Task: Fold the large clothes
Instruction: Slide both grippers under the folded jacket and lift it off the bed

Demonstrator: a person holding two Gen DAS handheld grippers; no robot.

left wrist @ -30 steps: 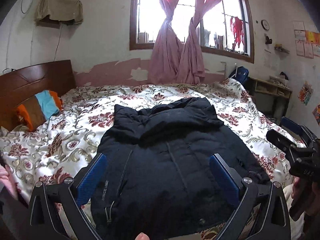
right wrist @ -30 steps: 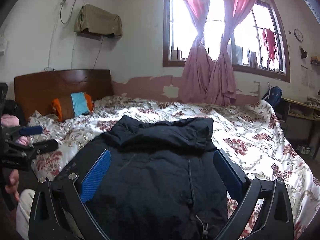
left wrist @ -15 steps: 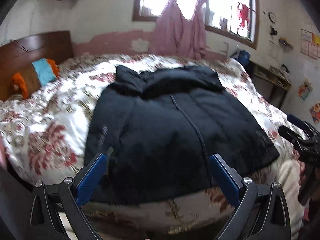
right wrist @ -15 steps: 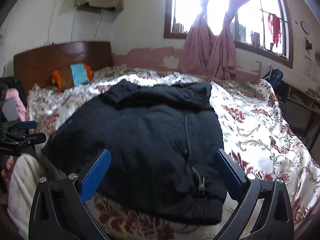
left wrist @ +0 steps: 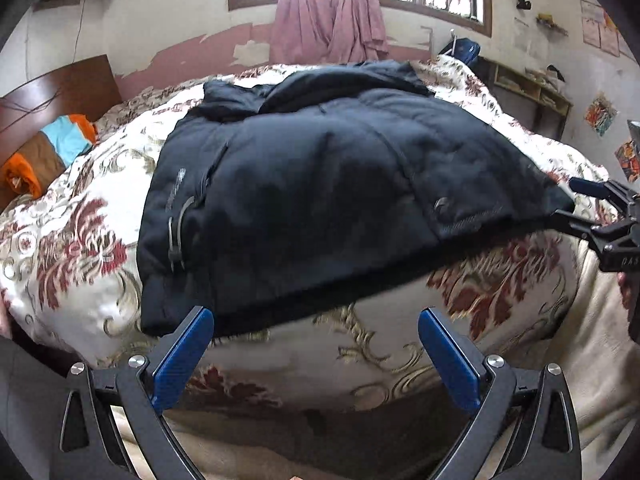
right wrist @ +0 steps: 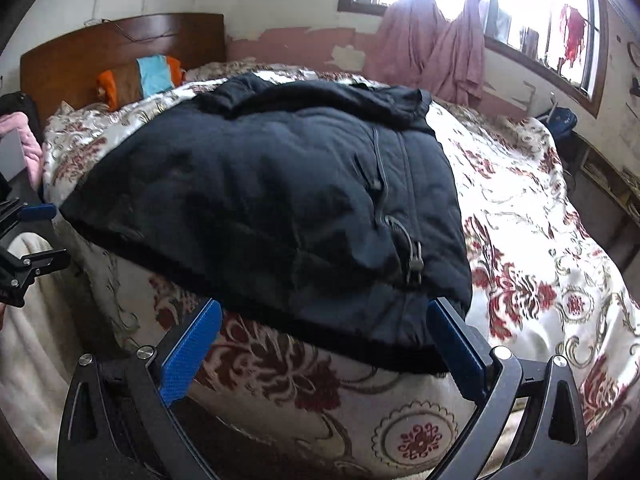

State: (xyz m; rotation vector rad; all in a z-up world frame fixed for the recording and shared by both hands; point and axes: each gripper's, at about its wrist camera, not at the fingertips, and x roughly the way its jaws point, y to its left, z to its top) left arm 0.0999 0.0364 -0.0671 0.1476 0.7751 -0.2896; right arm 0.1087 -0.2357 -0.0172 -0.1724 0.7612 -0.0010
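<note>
- Floral satin bedspread point(left wrist: 80, 248) covers the bed before us.
- Dark puffer jacket point(left wrist: 320, 184) lies flat on it, hem nearest; its chest lettering is unreadable.
- Our left gripper point(left wrist: 316, 354) and right gripper point(right wrist: 326, 340) gape wide, holding nothing.

A dark navy padded jacket point(left wrist: 320, 192) is lying flat, front up and zipped, on the bed, its collar pointing to 12 o'clock and its hem overhanging the near edge.
</note>
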